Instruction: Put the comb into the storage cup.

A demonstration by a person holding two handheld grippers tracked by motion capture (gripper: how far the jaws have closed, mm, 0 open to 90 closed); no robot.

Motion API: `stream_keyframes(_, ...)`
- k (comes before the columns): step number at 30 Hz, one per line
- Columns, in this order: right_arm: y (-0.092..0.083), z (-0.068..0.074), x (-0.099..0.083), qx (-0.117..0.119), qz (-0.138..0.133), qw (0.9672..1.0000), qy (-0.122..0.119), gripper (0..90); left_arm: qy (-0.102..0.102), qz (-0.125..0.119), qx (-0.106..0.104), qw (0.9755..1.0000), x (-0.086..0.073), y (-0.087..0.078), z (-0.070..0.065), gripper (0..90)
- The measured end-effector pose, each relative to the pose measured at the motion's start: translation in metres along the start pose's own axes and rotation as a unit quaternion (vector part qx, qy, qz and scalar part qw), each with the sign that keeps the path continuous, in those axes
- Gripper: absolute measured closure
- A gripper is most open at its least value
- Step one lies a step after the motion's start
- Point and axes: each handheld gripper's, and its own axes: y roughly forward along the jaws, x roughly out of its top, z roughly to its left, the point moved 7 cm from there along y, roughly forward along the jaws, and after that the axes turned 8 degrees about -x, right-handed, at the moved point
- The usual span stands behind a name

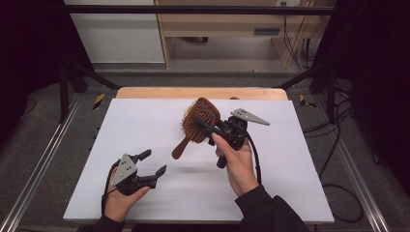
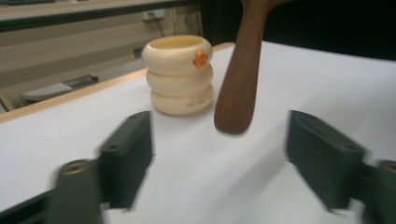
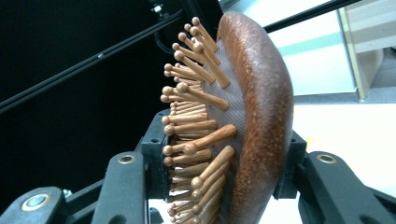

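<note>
We hold the hairbrush [image 1: 200, 120] by its head in the right hand-held gripper [image 1: 205, 126] (stiff, light wood); left hand-held gripper [image 1: 153, 163] gapes empty, lower left of frame.

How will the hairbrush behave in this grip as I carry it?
The hairbrush looks like stiff wood, so it likely won't flex. The right gripper clamps its head across the bristles, which may give slightly. The handle hangs free, so it could swing or pivot.
</note>
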Motion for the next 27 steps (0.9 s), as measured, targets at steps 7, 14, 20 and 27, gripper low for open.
stream_keyframes(7,0.005,-0.008,0.01,-0.001,0.01,0.9999,0.005,51.3,-0.036,0.01,0.041,0.9985,-0.01,-0.009,0.011,4.1)
stream_keyframes(14,0.005,-0.004,0.024,0.002,0.007,1.0,0.001,51.1,-0.075,-0.013,0.089,0.9931,-0.019,-0.036,0.033,3.7)
stream_keyframes(20,0.007,-0.006,0.028,-0.003,0.01,0.9999,0.011,51.0,-0.105,-0.029,0.107,0.9883,-0.022,-0.045,0.046,3.7)
stream_keyframes(27,0.01,-0.007,0.027,-0.004,0.011,0.9998,0.015,51.1,-0.112,-0.033,0.116,0.9863,-0.024,-0.046,0.049,3.7)
